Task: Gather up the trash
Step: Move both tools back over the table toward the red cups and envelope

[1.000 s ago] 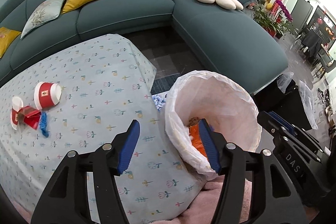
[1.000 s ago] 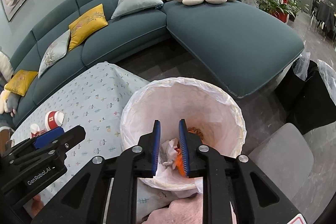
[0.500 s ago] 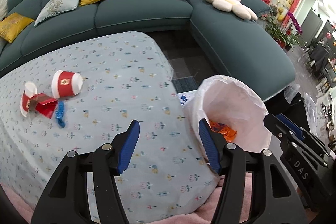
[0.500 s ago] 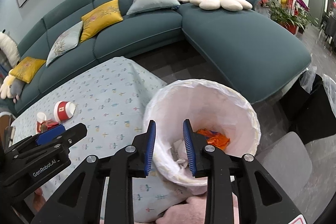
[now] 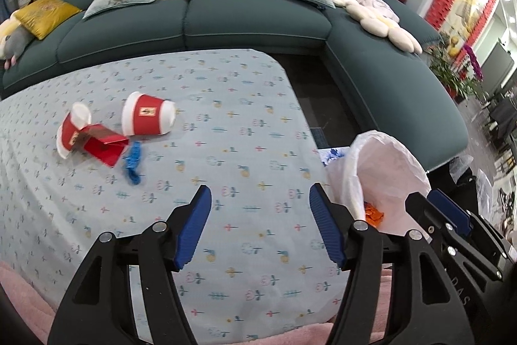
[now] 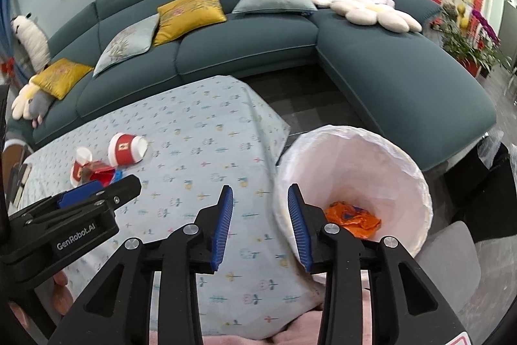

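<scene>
Trash lies on the table's patterned cloth (image 5: pixel 226 125): a red and white paper cup (image 5: pixel 147 114) on its side, a second smaller cup (image 5: pixel 71 130), a red wrapper (image 5: pixel 105 145) and a blue scrap (image 5: pixel 132 163). The same pile shows in the right wrist view around the cup (image 6: pixel 125 149). A white-lined trash bin (image 6: pixel 362 170) stands right of the table, with orange trash (image 6: pixel 352 218) inside; it also shows in the left wrist view (image 5: pixel 384 177). My left gripper (image 5: pixel 260 227) is open and empty over the cloth. My right gripper (image 6: pixel 260 227) is open and empty at the bin's left rim.
A teal corner sofa (image 5: pixel 252 12) with yellow and grey cushions, flower pillows and a red plush toy runs behind the table. Dark floor (image 5: pixel 320 92) lies between table and sofa. Potted plants (image 6: pixel 468 44) stand at the far right.
Both grippers have swung left, away from the bin toward the table. My right gripper has opened wider. The cups now sit nearer the middle of the left wrist view.
</scene>
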`<state>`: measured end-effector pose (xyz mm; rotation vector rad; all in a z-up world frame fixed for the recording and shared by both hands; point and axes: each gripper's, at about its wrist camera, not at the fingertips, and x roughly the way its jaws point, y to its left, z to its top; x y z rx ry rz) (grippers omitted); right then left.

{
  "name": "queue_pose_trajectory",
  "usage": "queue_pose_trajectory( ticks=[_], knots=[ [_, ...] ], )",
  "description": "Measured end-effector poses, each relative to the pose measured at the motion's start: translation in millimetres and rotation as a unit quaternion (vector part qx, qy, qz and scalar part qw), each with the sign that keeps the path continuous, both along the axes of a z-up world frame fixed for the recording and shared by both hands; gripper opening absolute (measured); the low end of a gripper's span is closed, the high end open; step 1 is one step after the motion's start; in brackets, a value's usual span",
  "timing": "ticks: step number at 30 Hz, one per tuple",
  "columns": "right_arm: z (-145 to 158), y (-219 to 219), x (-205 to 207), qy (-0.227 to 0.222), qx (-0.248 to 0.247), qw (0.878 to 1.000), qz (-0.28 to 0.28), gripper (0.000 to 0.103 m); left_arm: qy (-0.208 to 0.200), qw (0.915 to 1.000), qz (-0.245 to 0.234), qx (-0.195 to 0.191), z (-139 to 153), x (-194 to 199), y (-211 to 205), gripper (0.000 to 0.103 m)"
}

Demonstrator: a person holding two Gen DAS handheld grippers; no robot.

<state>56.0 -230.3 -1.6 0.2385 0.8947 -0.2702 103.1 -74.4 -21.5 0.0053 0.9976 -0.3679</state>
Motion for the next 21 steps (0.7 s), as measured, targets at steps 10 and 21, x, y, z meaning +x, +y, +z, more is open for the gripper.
queue_pose_trajectory(
  ticks=[10, 21],
  knots=[
    [0.2, 50.7, 18.0, 0.008, -0.011, 0.999, 0.043, 0.035, 0.003, 0.9991, 0.041, -0.008, -3.4, 7.5, 50.3, 0.060],
    [-8.2, 111.3, 40.3, 0.020, -0.023, 0.995, 0.095, 0.045, 0.013, 0.9943, 0.105, -0.004, -14.7, 19.6, 124.9, 0.062]
  ],
)
